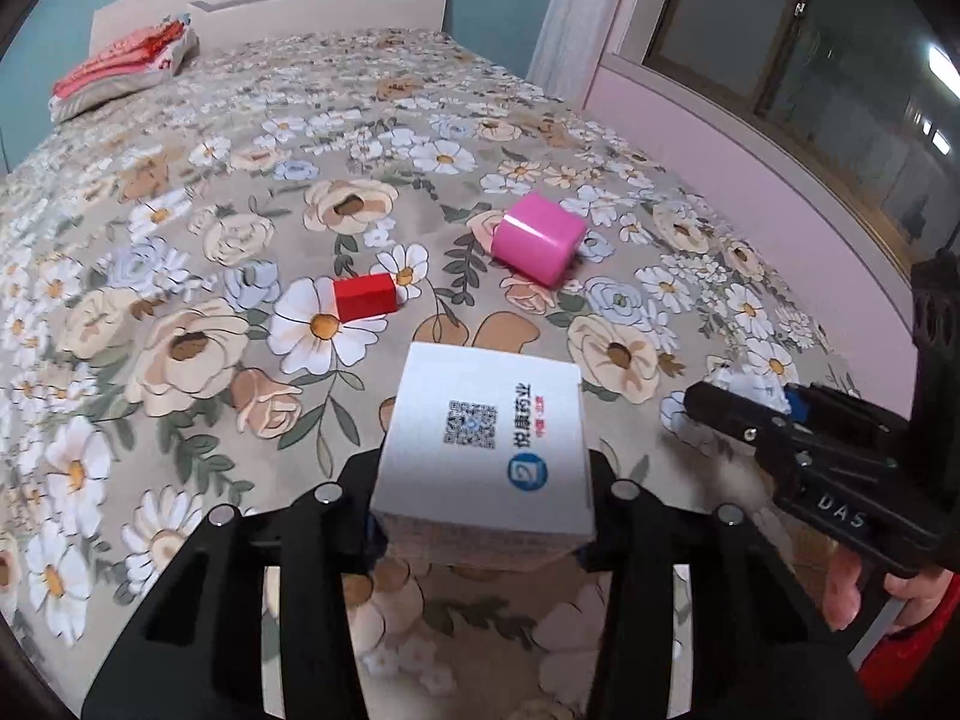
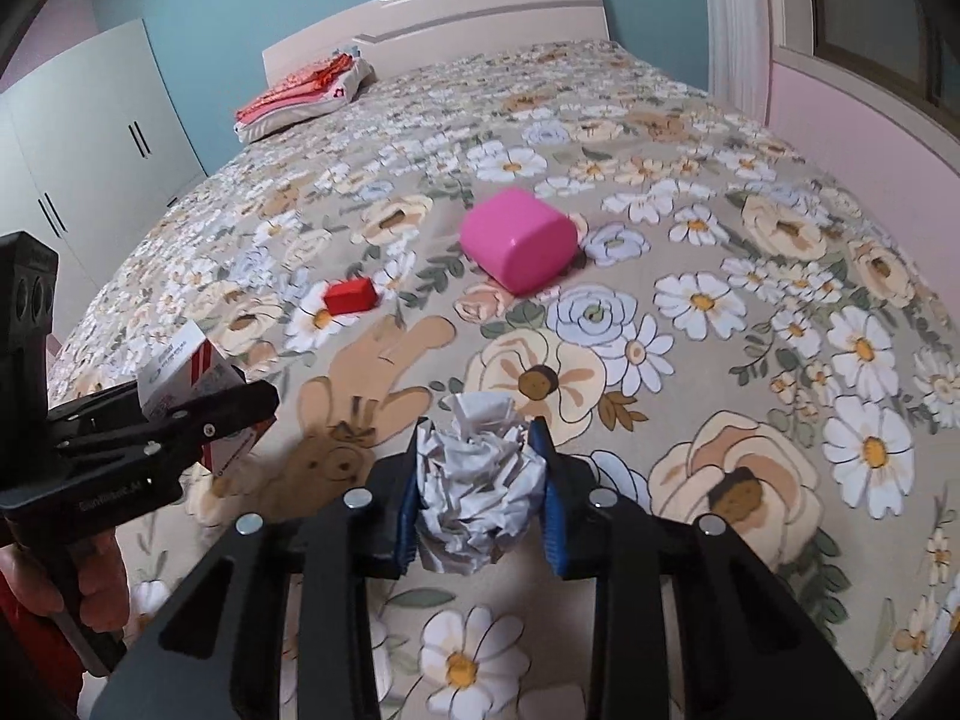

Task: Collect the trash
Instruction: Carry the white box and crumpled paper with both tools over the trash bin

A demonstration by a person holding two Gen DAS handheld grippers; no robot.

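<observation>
My left gripper is shut on a white medicine box with a QR code and holds it above the bed; the box also shows in the right wrist view. My right gripper is shut on a crumpled white paper ball, seen at the right in the left wrist view. A pink bin lies on its side on the floral bedspread ahead, also in the right wrist view. A small red box lies left of the bin.
The bed has a floral cover. A folded red and white pile lies near the headboard. A pink wall and window run along the right. White wardrobes stand at the left.
</observation>
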